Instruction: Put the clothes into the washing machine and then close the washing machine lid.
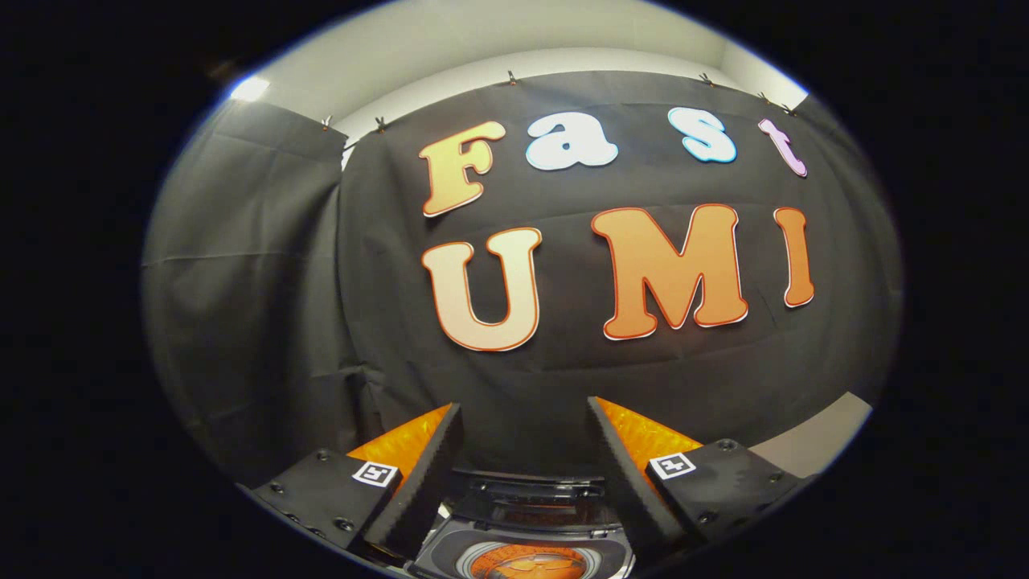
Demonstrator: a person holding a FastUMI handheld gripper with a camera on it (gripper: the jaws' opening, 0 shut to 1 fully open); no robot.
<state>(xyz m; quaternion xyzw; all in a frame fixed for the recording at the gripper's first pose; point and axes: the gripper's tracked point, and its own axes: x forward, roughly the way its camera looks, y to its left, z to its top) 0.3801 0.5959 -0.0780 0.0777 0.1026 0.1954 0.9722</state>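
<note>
My gripper (524, 412) is open, with a wide gap and nothing between the two fingers. It is held high and points at the booth's black cloth wall. Far below, between the bases of the fingers, lies the washing machine (450, 551), seen from above. Its lid (530, 492) stands raised at the far side of the opening. Something orange (526, 560) lies inside the round drum; whether that is the clothes I cannot tell.
The black cloth wall (563, 370) hangs straight ahead, clipped up along its top edge. A pale wall and a ceiling light (249, 88) show above it. A strip of pale surface (820, 438) shows beyond the right finger.
</note>
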